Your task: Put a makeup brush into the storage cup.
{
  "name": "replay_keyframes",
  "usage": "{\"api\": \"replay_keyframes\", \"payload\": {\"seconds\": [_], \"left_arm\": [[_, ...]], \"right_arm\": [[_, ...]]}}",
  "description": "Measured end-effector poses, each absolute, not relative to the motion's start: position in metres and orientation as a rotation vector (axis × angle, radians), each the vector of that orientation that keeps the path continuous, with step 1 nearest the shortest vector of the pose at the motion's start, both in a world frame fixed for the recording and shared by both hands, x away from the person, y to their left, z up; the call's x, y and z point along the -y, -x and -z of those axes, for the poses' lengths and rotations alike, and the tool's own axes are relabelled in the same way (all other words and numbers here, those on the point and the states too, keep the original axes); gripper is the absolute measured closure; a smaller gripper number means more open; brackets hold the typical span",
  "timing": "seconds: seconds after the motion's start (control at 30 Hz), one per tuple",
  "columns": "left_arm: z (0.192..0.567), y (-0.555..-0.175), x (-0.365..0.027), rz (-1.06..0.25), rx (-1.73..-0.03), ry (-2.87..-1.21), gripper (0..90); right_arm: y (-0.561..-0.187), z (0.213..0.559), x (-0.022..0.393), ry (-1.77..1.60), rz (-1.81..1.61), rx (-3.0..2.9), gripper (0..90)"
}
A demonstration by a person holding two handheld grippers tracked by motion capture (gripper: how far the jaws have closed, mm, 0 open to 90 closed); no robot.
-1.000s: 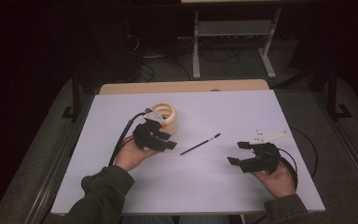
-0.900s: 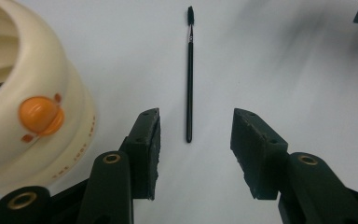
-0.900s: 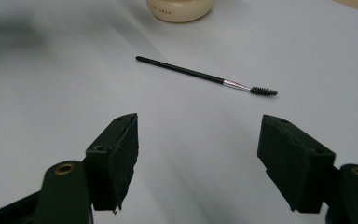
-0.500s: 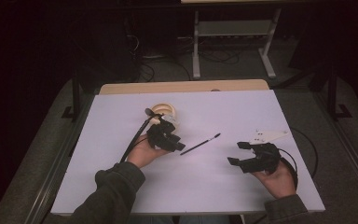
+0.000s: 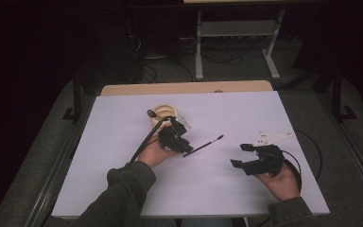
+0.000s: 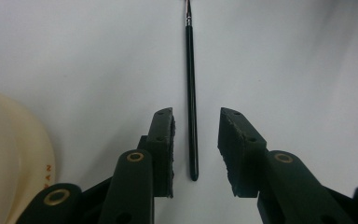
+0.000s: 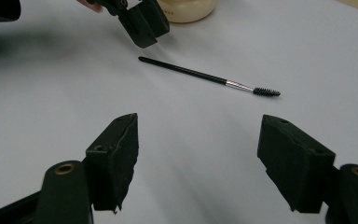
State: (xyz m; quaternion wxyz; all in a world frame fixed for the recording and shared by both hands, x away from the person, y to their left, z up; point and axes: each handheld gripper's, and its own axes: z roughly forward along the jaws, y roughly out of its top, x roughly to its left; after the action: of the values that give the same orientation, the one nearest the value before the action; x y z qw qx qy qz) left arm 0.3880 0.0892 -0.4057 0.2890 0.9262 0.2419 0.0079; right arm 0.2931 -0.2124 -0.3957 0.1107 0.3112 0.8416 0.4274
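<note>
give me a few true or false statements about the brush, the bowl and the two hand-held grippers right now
1. The left hand-held gripper has its jaws open on either side of the brush handle. True.
2. The brush stands inside the cream bowl. False: it lies flat on the white table.
3. The right hand-held gripper is shut on the brush. False: its jaws are wide open, apart from the brush.
4. The brush has bristles at one end. True.

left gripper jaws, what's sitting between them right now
The handle end of the thin black brush lies on the white table in the gap of the open left gripper, touching neither jaw. The left gripper view shows it.
</note>
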Motion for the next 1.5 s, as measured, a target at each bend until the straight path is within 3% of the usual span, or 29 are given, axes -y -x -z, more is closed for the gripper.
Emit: {"api": "replay_keyframes", "payload": {"seconds": [0.83,1.5], "left_arm": [[0.424,-0.394,-0.064,-0.036,-0.653,-2.579,76.4],[0.422,-0.386,-0.048,-0.172,-0.661,-2.691,85.3]], "right_arm": [[-0.293,0.396,0.212,-0.91,-1.258,-2.477,28.1],[-0.293,0.396,0.209,-0.908,-1.247,-2.488,28.1]]}}
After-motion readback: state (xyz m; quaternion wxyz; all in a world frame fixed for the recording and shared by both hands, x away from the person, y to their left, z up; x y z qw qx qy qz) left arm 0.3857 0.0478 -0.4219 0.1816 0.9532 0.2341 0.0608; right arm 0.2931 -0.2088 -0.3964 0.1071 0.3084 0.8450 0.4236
